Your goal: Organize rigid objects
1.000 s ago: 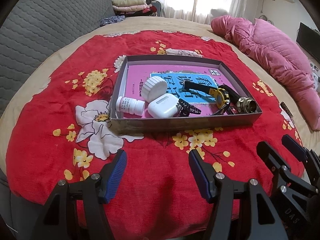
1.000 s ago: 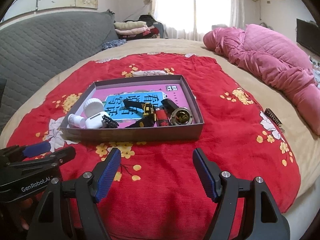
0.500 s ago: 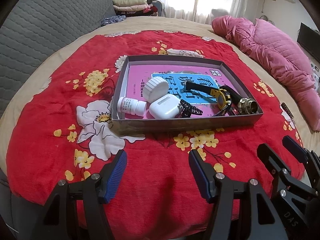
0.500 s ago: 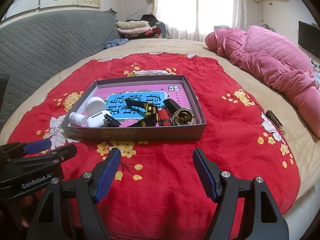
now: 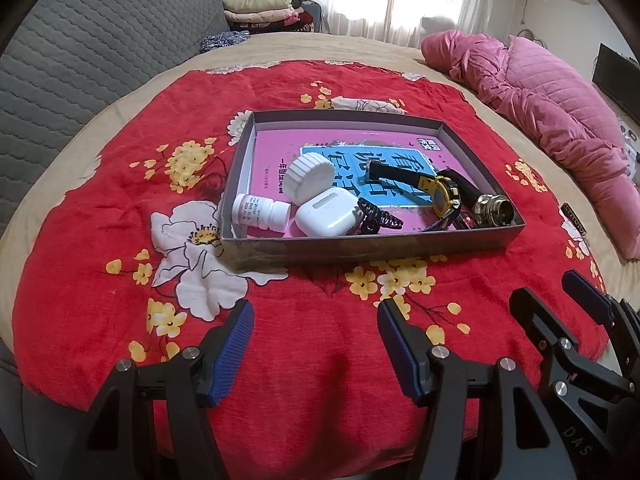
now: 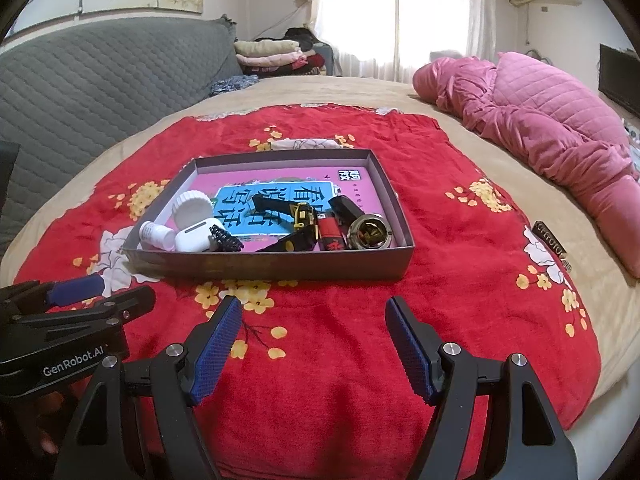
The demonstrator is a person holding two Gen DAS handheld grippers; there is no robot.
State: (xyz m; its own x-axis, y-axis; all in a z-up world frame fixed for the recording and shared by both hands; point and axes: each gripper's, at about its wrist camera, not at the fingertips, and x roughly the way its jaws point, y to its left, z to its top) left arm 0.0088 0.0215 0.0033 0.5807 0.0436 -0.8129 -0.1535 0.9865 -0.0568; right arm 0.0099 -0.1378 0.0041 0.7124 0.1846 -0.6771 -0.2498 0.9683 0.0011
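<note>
A shallow grey box (image 5: 360, 247) (image 6: 272, 266) rests on a red flowered blanket (image 5: 120, 184) (image 6: 460, 240). Inside lie a pink and blue book (image 5: 352, 148), a white pill bottle (image 5: 261, 213) (image 6: 157, 235), a white round lid (image 5: 311, 177) (image 6: 192, 209), a white earbud case (image 5: 327, 217) (image 6: 195, 237), a black hair clip (image 5: 376, 216) (image 6: 226, 239), a yellow and black watch (image 5: 440, 196) (image 6: 302, 216), a red lighter (image 6: 331, 235) and a brass ring piece (image 5: 494, 209) (image 6: 369, 233). My left gripper (image 5: 315, 322) and right gripper (image 6: 314, 316) hover open over the blanket in front of the box, nothing between their fingers.
A pink quilted blanket (image 5: 552, 112) (image 6: 552, 120) lies bunched at the right. A grey padded headboard (image 5: 92, 52) runs along the left, with folded clothes (image 6: 272, 54) at the back. A small dark object (image 6: 551, 238) sits on the blanket's right edge.
</note>
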